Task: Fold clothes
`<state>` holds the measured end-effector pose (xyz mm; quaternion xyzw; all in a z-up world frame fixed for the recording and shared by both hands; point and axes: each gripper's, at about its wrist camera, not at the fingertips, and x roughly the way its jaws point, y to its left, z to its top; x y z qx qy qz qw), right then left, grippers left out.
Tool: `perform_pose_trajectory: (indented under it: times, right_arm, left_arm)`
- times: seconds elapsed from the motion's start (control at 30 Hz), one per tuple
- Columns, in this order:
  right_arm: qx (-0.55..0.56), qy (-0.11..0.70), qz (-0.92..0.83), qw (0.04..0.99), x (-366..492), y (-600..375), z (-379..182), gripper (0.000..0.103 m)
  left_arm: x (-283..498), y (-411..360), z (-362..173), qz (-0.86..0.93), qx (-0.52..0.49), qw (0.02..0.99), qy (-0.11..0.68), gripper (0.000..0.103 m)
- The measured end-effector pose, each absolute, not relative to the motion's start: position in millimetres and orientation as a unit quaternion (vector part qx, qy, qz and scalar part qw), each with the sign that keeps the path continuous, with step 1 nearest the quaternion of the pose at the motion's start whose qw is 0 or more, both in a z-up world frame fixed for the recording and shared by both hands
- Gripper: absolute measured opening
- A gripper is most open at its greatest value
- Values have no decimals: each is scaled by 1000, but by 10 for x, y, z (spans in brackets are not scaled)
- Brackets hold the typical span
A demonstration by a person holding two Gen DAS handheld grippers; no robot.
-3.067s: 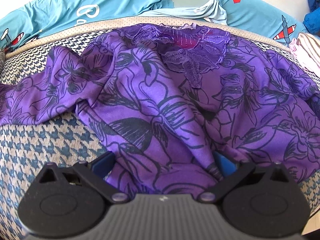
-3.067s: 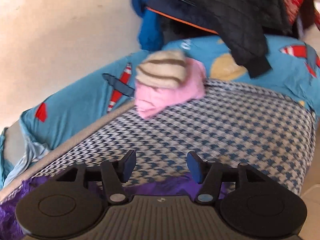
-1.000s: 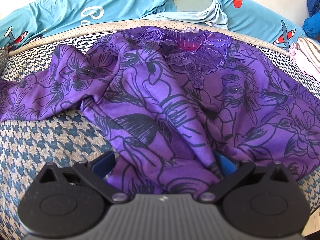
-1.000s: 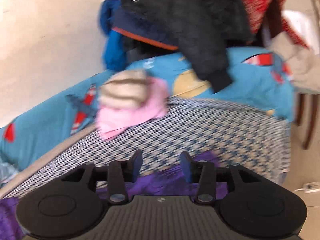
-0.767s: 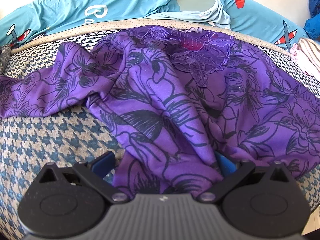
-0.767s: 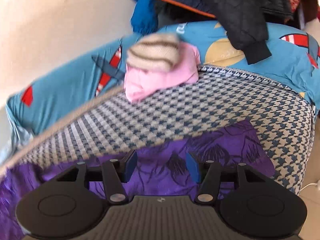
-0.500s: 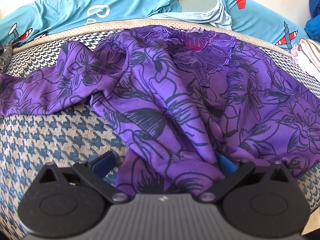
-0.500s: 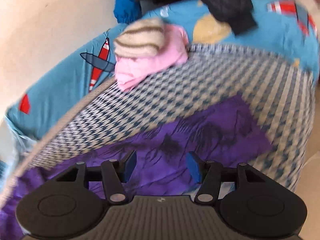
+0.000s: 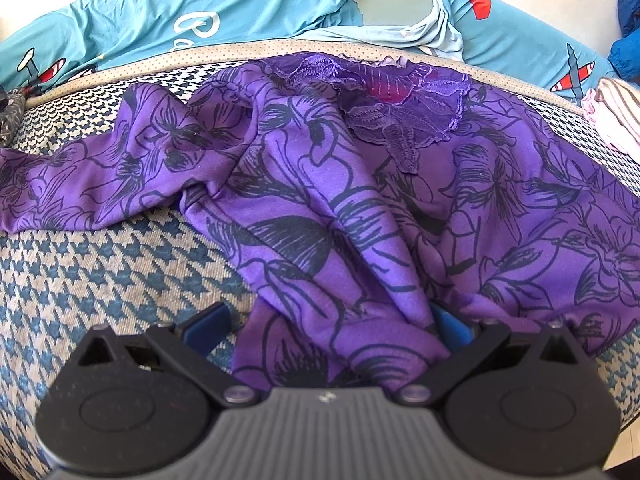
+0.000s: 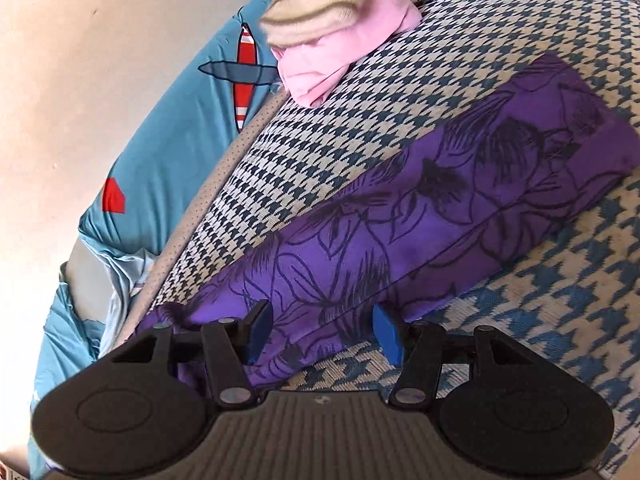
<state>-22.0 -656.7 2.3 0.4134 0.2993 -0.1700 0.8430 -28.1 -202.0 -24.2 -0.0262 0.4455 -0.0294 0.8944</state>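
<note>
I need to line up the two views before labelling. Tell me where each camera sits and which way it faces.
Left wrist: on the left gripper, facing across the purple dress toward the blue sheet; its fingers are spread, with fabric between them.
Right wrist: on the right gripper, looking along a dress sleeve; fingers open.
Shared: the dress, the checked cover, the pink clothes.

One purple flowered garment [image 9: 328, 216] lies spread on one houndstooth cushion [image 9: 100, 264]. One folded pile sits at the far right: one pink piece [image 10: 340, 56] with one striped piece [image 10: 316, 4] on top. One blue sheet with aeroplane prints [image 9: 200, 12] lies beyond. Two grippers, each with two blue fingers [image 10: 260, 330].
</note>
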Motion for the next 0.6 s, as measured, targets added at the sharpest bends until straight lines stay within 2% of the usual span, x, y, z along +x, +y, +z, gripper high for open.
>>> perform_pose_trajectory:
  times: [0.23,0.33,0.4,0.47,0.6]
  right_arm:
    - [334,306,-177,874,8,-6371,26,56]
    - [293,311,-184,885,86,-6278,30,45]
    - [263,315,-192,892,127,-6222,25,30]
    - [242,318,-194,896,155,-6192,27,24]
    - [213,320,-197,902,194,-6156,45,22]
  left_arm:
    - [-281,-2015,-242,-31,-27,895,444,103]
    - [-281,-2019,-244,-31,-28,895,443,103]
    - [-283,-2024,-245,-31,-27,896,442,103]
    - [-285,-2022,-245,-32,-26,896,442,103]
    - [-286,-2009,-242,-33,-26,896,442,103]
